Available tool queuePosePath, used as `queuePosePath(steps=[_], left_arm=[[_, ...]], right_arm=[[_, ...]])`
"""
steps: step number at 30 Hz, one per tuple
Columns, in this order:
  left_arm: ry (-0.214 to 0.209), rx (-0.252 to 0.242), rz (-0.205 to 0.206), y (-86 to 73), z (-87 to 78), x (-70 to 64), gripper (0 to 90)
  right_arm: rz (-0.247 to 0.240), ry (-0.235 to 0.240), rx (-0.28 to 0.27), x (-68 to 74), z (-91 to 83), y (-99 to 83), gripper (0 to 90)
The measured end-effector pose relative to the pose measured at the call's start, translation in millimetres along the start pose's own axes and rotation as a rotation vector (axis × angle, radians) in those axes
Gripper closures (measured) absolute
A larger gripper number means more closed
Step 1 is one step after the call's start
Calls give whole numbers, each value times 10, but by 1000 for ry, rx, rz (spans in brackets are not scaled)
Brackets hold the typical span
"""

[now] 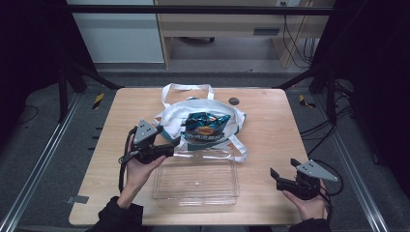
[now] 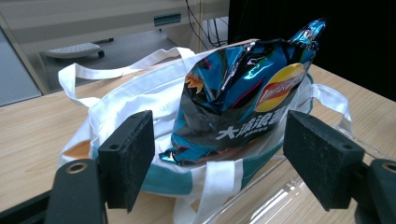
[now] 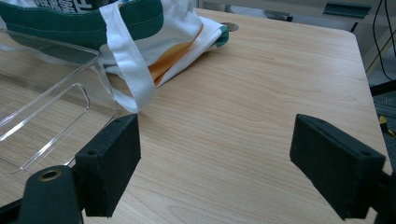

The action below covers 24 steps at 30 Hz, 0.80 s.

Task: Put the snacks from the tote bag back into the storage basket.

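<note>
Chip bag lengthwise across the tote bag

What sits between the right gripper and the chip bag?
In the high view, the clear tray and the tote's strap lie between the right gripper and the chip bag.

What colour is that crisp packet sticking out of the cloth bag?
The crisp packet is shiny blue and black with a yellow-and-red logo and white lettering, clearest in the left gripper view.
</note>
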<state>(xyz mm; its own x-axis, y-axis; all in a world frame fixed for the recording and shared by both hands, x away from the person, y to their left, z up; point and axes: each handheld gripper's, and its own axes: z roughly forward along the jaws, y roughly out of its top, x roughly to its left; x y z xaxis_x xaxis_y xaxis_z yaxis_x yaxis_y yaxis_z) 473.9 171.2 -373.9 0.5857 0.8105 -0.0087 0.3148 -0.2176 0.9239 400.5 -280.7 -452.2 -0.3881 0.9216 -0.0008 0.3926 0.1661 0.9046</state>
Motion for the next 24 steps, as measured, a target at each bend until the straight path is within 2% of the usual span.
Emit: queuePosePath(steps=[10,24], left_arm=[[-4,5,10,80,180,-30,292],[-1,16,36,154,343,-70,359]], right_arm=[[0,1,2,3,3,4,166],[3,3,1,4,6,7,166]])
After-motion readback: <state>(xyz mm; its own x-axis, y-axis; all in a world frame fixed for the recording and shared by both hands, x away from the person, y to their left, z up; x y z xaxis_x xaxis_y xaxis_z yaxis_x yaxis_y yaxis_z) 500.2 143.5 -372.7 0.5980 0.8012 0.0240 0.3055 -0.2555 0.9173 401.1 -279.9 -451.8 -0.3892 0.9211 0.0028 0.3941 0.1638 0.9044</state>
